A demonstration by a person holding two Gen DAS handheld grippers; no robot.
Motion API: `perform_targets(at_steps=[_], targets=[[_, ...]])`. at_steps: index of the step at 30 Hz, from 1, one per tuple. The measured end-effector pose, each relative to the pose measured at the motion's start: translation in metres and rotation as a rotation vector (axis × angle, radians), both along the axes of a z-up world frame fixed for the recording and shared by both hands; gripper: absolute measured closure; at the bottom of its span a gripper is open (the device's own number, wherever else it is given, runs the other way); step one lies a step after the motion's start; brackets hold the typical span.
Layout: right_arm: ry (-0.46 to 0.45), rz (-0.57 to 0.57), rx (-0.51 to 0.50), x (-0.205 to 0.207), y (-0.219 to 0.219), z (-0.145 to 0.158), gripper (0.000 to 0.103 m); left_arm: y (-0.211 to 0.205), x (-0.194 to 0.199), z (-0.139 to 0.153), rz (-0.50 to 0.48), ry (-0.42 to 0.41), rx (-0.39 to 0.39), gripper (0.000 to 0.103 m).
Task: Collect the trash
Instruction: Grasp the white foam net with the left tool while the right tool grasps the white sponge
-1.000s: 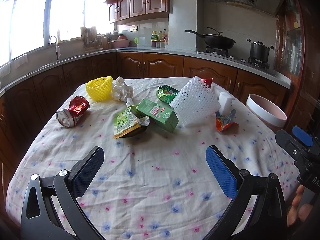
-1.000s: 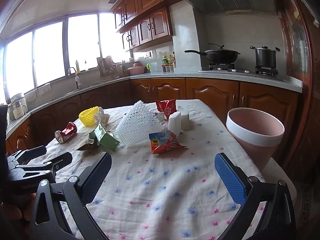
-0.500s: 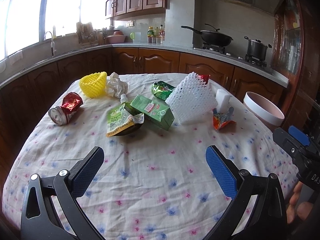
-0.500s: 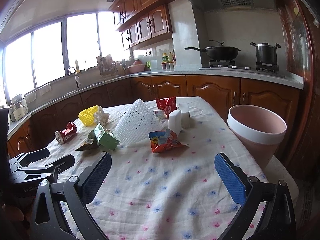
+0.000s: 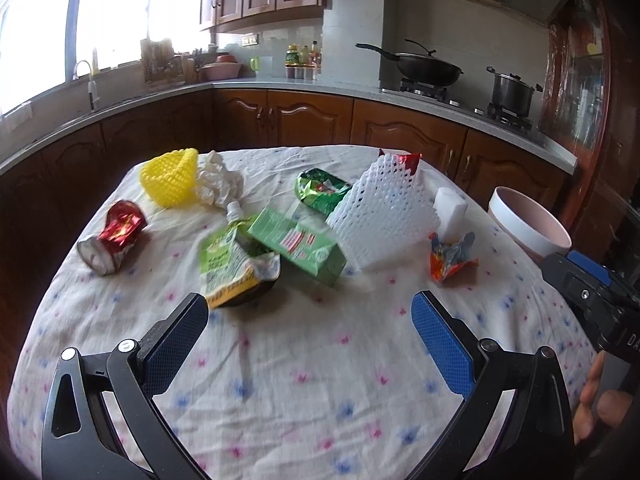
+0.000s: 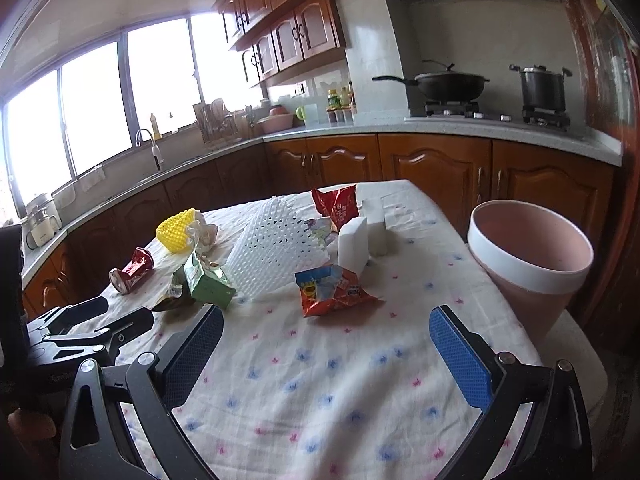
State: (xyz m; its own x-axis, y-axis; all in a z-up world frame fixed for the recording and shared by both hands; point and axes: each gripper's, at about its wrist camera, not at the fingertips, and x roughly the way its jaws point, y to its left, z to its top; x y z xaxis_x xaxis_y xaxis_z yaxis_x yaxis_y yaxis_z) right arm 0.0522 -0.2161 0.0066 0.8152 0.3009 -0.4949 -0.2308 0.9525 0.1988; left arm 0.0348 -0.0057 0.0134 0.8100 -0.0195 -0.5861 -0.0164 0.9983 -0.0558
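Nearest the left gripper [image 5: 308, 316], jaws spread and empty: green spout pouch [image 5: 234, 266] mid-table, light, floppy, slick; pinch its flat edge. Right gripper [image 6: 326, 338] also spread, orange wrapper [image 6: 334, 290] ahead, pink bin [image 6: 528, 256] beyond at table edge.

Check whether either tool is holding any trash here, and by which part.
Nothing is held. The left tool and right tool both hang open above the floral tablecloth, with nothing between their blue pads.
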Motion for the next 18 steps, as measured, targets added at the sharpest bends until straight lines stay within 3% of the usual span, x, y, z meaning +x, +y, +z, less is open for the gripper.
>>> perform_targets(at_steps=[5, 11, 18], targets=[[0.037, 0.015, 0.026, 0.026, -0.002, 0.005, 0.004, 0.002, 0.024, 0.008, -0.029, 0.025, -0.031, 0.0], [0.1, 0.02, 0.061, 0.06, -0.006, 0.008, 0.019, -0.009, 0.056, 0.016, -0.071, 0.051, 0.003, 0.0], [0.154, 0.01, 0.085, 0.104, -0.01, 0.007, 0.029, -0.024, 0.102, 0.014, -0.131, 0.122, 0.038, 0.003]])
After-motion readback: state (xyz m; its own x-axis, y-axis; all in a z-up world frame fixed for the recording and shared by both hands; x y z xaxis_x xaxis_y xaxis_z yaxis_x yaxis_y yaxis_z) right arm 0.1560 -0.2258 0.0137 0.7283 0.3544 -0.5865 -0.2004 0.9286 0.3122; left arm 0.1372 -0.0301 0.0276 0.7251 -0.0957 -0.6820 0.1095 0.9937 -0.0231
